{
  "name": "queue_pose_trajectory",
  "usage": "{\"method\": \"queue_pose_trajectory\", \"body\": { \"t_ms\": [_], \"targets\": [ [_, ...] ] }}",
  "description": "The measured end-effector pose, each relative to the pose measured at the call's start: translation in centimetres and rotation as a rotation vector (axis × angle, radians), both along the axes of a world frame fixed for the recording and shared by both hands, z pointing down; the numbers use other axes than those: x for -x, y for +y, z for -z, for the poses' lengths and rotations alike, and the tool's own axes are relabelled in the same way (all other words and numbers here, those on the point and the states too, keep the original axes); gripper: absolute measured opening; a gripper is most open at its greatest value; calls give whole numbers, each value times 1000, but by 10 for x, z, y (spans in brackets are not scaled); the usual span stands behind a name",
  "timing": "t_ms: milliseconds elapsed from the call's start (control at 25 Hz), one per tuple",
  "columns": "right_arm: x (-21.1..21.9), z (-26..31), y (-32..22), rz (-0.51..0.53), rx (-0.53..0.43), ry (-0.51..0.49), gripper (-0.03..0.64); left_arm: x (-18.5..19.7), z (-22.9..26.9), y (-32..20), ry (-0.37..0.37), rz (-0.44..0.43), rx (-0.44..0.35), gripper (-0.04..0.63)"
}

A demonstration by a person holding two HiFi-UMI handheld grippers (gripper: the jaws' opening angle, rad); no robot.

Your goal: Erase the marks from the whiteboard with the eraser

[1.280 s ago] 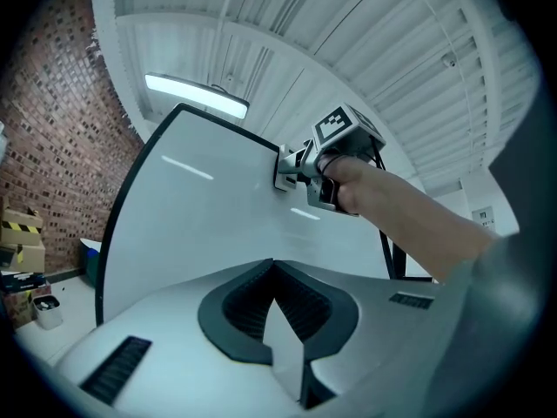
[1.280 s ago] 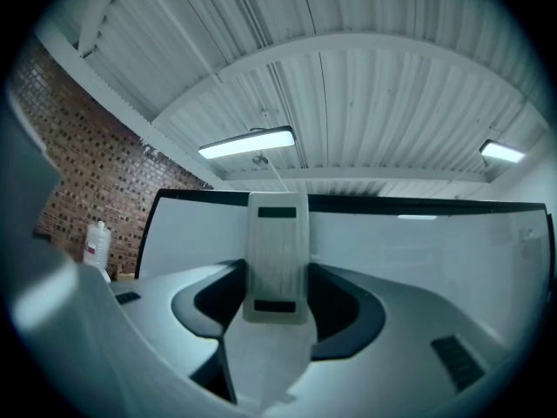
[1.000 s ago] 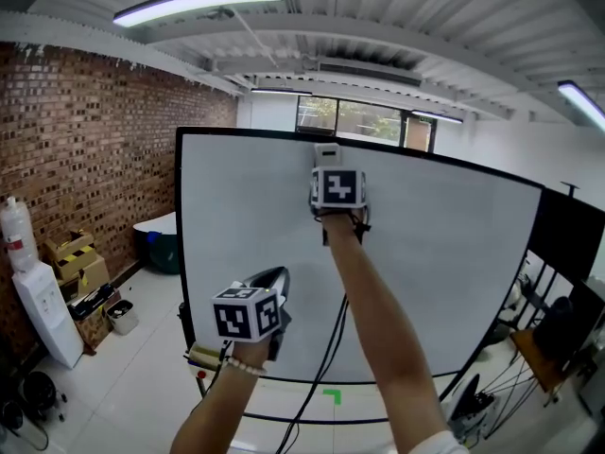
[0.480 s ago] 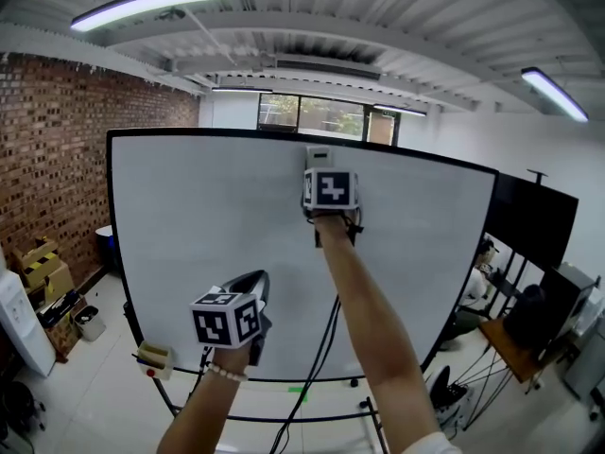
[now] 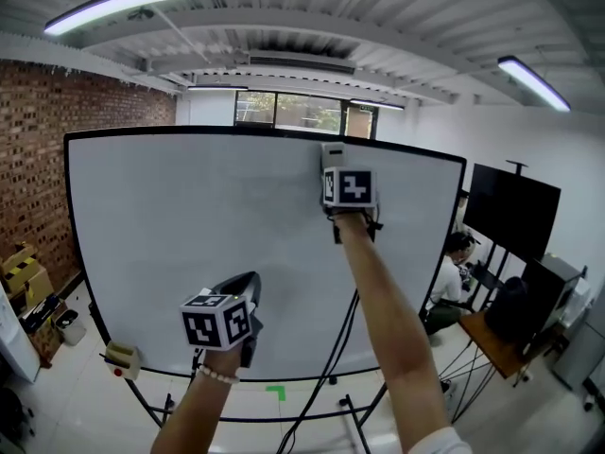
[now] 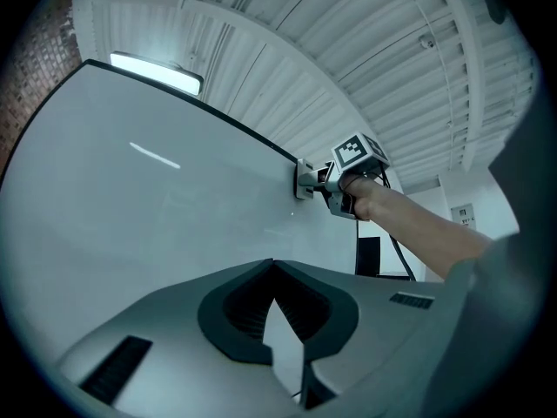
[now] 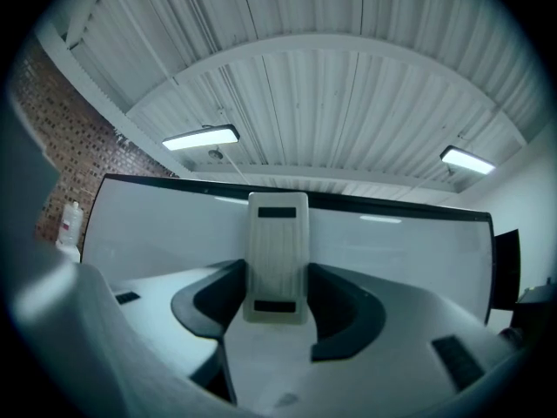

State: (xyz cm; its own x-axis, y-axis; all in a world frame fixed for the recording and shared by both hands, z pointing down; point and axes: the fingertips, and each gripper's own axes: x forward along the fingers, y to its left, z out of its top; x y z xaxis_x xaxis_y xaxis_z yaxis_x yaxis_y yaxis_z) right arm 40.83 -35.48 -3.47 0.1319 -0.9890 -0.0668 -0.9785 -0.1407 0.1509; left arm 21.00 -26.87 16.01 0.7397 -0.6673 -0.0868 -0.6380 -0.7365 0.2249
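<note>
Eraser: the pale, ribbed, rectangular plastic eraser [image 7: 277,233] is lying against the large white whiteboard [image 5: 189,253] near its top edge | my right tool [image 7: 277,296] is gripping its sides | my left tool [image 6: 273,266] is hanging low, clenched on nothing | I'm seeing no marks | judging: flat, even pressure, overlapping strokes.

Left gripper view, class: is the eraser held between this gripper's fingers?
No. The left gripper has its fingers closed together on nothing, while the eraser sits in the right gripper.
</note>
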Motion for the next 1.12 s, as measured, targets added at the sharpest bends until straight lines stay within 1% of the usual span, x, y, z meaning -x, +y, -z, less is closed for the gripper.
{"method": "queue_pose_trajectory", "body": {
  "t_ms": [40, 120, 200, 440, 600, 840, 1000, 1120],
  "targets": [
    [-16, -2, 4, 0, 8, 3, 247, -9, -1, 1, 0, -4, 2, -12],
    [-48, 1, 13, -11, -5, 20, 247, -27, -3, 3, 4, -21, 11, -12],
    [-77, 4, 20, -20, -17, 15, 247, -42, -3, 4, 8, -40, 16, -12],
    [-159, 5, 37, -47, -3, 17, 247, -91, 3, 9, -11, -98, -4, -12],
    [-218, 4, 51, -64, 11, 11, 247, -115, 3, 14, -19, -138, -11, -12],
    [-309, 6, 71, -162, -5, -46, 247, -145, -3, 8, -19, -177, -2, -12],
    [-350, 5, 82, -215, 0, -58, 247, -164, -5, 2, -9, -190, 12, -12],
    [-370, 3, 86, -232, -6, -75, 247, -186, 3, -6, -34, -202, 12, -12]
  ]
}}
